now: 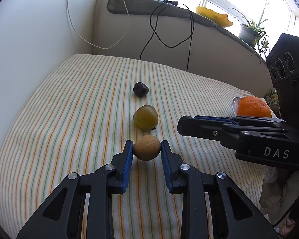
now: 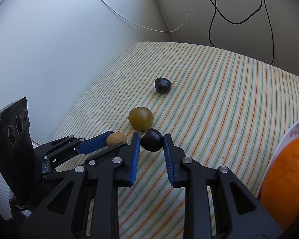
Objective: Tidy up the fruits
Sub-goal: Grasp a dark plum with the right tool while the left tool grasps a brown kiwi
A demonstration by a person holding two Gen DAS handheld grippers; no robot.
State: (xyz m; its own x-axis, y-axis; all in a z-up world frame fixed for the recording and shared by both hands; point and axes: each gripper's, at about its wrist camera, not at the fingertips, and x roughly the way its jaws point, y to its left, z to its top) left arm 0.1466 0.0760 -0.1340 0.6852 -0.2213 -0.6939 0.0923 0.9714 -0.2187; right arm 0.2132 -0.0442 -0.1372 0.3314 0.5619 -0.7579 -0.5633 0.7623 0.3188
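My left gripper (image 1: 147, 148) is shut on a small tan round fruit (image 1: 147, 147), just above the striped cloth (image 1: 69, 119). Beyond it lie a green-yellow fruit (image 1: 145, 117) and a dark plum (image 1: 140, 89) in a line. My right gripper (image 2: 151, 140) is shut on a second dark plum (image 2: 151, 139), next to the green-yellow fruit (image 2: 141, 118). It shows from the side in the left wrist view (image 1: 181, 126). The tan fruit (image 2: 116, 139) and left gripper (image 2: 113, 140) sit at left. An orange (image 1: 253, 107) lies on a white plate (image 2: 289, 137).
A wall stands at left and a ledge at the back with hanging black and white cables (image 1: 169, 29). A yellow dish (image 1: 213, 16) and a potted plant (image 1: 251, 31) sit on the sill. The far plum (image 2: 163, 85) lies alone on the cloth.
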